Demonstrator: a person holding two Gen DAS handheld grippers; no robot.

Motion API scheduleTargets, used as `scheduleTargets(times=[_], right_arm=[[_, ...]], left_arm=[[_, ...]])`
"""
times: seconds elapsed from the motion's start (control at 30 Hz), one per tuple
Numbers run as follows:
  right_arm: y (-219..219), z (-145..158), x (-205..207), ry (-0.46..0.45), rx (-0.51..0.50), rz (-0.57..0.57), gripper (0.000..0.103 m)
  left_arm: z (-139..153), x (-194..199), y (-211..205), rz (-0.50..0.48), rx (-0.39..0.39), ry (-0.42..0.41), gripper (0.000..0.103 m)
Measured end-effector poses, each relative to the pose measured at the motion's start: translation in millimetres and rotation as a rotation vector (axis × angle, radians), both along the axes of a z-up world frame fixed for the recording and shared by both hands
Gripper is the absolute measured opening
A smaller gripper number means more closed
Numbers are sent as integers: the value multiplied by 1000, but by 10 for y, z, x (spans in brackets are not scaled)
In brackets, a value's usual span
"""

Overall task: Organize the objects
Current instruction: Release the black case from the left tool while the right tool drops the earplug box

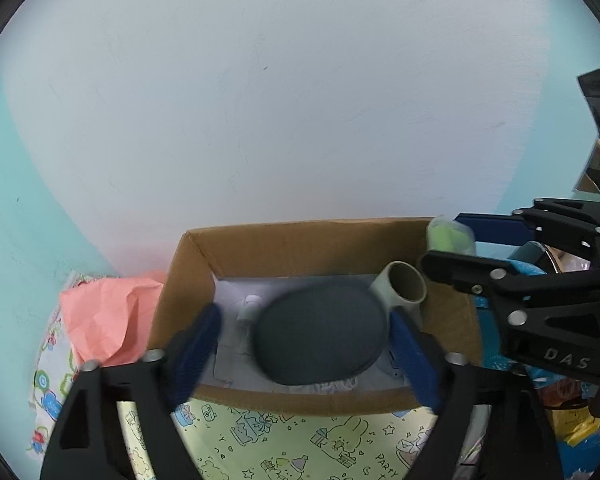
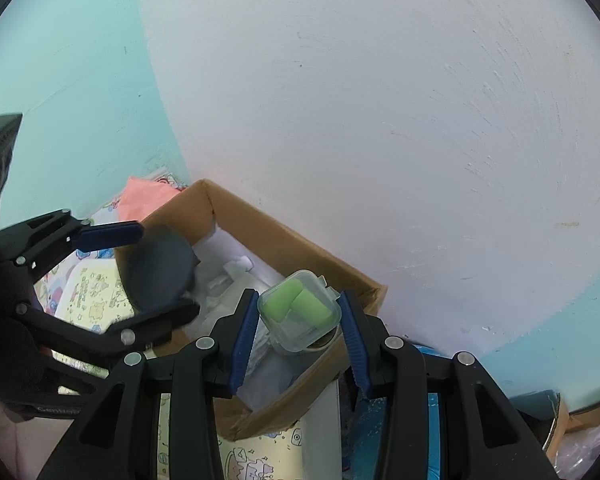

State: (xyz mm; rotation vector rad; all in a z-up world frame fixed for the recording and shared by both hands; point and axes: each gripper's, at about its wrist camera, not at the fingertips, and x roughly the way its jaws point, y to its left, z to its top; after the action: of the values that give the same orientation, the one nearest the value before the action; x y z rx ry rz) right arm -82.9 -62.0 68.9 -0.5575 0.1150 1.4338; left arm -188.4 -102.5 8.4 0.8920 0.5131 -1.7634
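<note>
With the left gripper (image 1: 306,354) fingers released around the dark oval case (image 1: 320,334), lower the right gripper (image 2: 298,334) — clenched on the earplug box (image 2: 299,309) — into the cardboard box (image 1: 300,240) toward 12 o'clock.

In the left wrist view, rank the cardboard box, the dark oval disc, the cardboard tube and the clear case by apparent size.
1. cardboard box
2. dark oval disc
3. cardboard tube and clear case: look alike, and the case is partly hidden, so unranked.

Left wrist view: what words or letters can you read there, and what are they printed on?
"DAS": on the right claw's black body.
"PARTY": on the yellow cartoon wrapping paper.
Other small letters on that paper are too blurred to read.
</note>
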Motion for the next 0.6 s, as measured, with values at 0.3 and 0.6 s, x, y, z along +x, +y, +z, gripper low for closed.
scheduleTargets(times=[0.3, 0.6], right_arm=[[121, -40, -75, -13, -19, 11, 44], [142, -72, -308, -37, -30, -25, 83]], left_arm=[[-120, 78, -2, 24, 9, -24, 95], [-27, 262, 126, 102, 7, -46, 98]])
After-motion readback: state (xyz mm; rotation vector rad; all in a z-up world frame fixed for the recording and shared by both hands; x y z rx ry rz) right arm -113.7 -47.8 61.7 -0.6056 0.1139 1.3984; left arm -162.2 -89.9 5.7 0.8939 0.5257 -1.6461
